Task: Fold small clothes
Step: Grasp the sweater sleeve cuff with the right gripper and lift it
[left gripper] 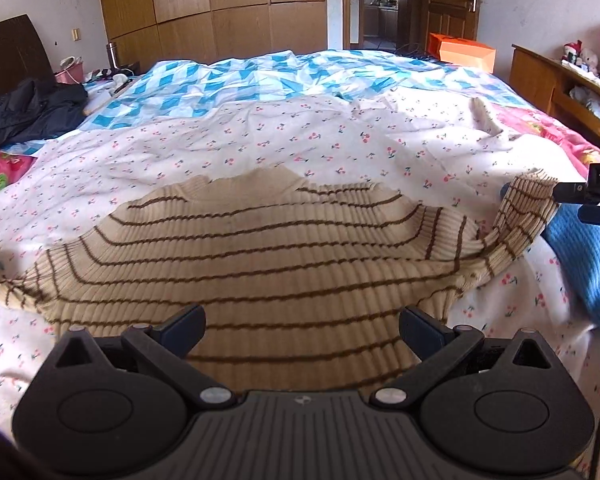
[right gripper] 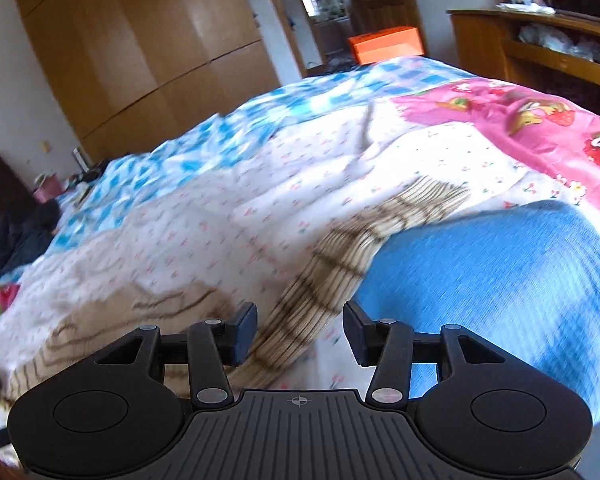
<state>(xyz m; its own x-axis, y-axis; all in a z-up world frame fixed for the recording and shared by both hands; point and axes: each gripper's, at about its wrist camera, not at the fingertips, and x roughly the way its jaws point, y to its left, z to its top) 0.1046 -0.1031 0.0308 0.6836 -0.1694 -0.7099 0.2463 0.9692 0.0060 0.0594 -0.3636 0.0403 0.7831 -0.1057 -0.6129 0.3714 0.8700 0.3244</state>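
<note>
Beige striped sweater point(left gripper: 260, 256) lies under both grippers' wide jaws, its sleeve point(right gripper: 340, 264) between the right's.

a home bedroom: a quilt-covered bed point(left gripper: 284, 80), tall wooden wardrobe point(left gripper: 204, 4), and panelled door point(left gripper: 452, 0).

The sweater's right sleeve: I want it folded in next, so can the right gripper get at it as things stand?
Probably yes. The right gripper is open, and the striped sleeve runs right between its fingers with nothing over it. The blue garment lies beside the sleeve, not across it.
</note>
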